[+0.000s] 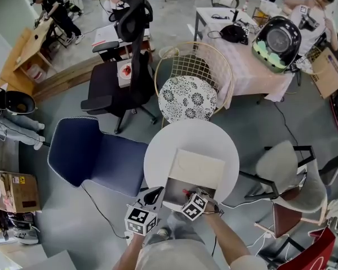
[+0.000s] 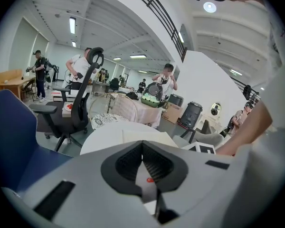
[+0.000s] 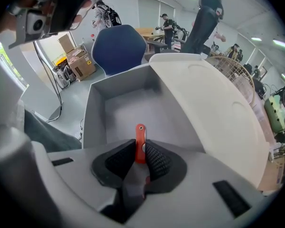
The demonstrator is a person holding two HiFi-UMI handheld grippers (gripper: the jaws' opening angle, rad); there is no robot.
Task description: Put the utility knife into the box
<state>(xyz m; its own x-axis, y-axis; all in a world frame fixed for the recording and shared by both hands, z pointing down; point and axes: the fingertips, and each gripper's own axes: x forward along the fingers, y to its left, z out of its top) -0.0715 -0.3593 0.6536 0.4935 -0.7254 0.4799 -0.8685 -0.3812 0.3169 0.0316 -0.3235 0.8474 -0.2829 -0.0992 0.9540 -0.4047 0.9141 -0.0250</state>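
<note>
Pinched in my right tool, the utility knife points straight ahead along the jaws, over the open box, its side walls well apart; left tool closed, empty.

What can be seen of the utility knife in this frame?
The utility knife shows as a slim orange-red handle, plastic by its look, with a small round rivet or hole at its far end. It sits lengthwise between the pads of the right gripper, which press on its sides, and it points into the open grey box. No blade shows. Its near end is hidden between the jaws.
</note>
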